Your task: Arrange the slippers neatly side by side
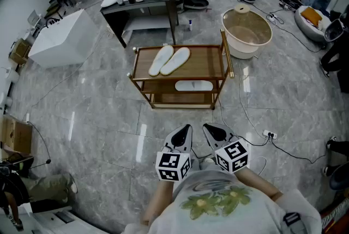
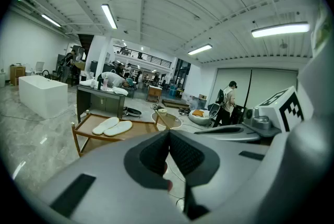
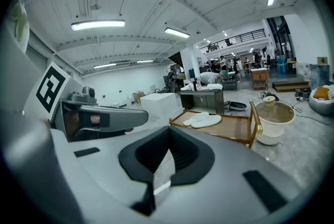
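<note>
Two white slippers (image 1: 169, 60) lie side by side, soles up, on the top shelf of a low wooden trolley (image 1: 215, 58). They also show in the left gripper view as slippers (image 2: 112, 126) and in the right gripper view as slippers (image 3: 202, 120). Both grippers hang close to the person's body, well short of the trolley. My left gripper (image 1: 185, 130) (image 2: 168, 134) is shut with nothing in it. Beside it, my right gripper (image 1: 210, 129) (image 3: 168, 132) is also shut and empty.
A white flat object (image 1: 193, 85) lies on the trolley's lower shelf. A beige basin (image 1: 246, 31) stands right of the trolley, a dark table (image 1: 142, 6) behind it, a white box (image 1: 60, 36) at left. Cables and a power strip (image 1: 267, 135) run along the floor at right.
</note>
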`<state>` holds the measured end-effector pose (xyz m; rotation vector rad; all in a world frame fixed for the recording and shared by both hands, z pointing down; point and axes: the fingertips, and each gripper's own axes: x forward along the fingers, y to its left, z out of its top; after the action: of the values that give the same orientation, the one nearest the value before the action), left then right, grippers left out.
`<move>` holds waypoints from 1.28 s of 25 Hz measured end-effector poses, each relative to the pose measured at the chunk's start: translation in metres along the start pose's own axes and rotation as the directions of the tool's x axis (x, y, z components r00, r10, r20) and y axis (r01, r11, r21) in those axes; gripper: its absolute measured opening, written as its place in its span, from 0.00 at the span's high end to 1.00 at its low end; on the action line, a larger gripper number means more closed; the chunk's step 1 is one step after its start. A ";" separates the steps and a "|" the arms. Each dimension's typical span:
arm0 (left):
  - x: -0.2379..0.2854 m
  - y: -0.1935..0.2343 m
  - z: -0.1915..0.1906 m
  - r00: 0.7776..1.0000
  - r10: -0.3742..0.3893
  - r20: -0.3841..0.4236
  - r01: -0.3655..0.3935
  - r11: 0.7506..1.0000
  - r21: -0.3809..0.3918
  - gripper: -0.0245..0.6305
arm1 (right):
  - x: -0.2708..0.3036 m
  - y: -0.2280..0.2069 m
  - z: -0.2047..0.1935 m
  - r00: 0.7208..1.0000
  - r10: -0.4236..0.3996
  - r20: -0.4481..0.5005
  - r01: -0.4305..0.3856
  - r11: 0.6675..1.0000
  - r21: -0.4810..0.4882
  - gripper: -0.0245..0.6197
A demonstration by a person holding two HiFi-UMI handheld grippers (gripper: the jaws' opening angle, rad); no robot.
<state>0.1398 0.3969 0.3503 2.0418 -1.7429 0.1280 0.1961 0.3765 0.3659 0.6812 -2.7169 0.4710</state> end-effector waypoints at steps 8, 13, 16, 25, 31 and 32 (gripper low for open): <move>0.016 0.035 0.016 1.000 -0.020 0.004 0.020 1.000 0.014 0.94 | 0.037 -0.005 0.013 0.999 -0.030 0.013 0.030 1.000 -0.001 0.95; 0.022 0.061 0.027 0.999 -0.033 0.007 0.032 0.997 0.066 0.94 | 0.063 -0.007 0.018 0.998 -0.053 0.021 0.053 0.999 0.000 0.95; 0.023 0.076 0.030 0.999 -0.037 0.009 0.037 0.997 0.064 0.94 | 0.075 -0.004 0.020 0.998 -0.064 0.027 0.064 0.998 0.000 0.95; 0.019 0.092 0.025 0.998 -0.063 -0.002 0.063 0.998 0.026 0.94 | 0.085 0.005 0.017 0.997 -0.079 0.004 0.079 0.997 -0.018 0.95; 0.026 0.103 0.023 0.998 -0.052 -0.019 0.052 0.999 0.015 0.94 | 0.098 0.002 0.020 0.998 -0.069 -0.013 0.069 0.997 -0.017 0.95; 0.029 0.105 0.023 0.998 -0.051 -0.024 0.051 0.999 0.018 0.94 | 0.101 0.000 0.019 0.998 -0.065 -0.018 0.065 0.998 -0.016 0.95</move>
<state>0.0401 0.3509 0.3690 2.0880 -1.6806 0.1521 0.1071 0.3286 0.3854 0.7549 -2.6694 0.4384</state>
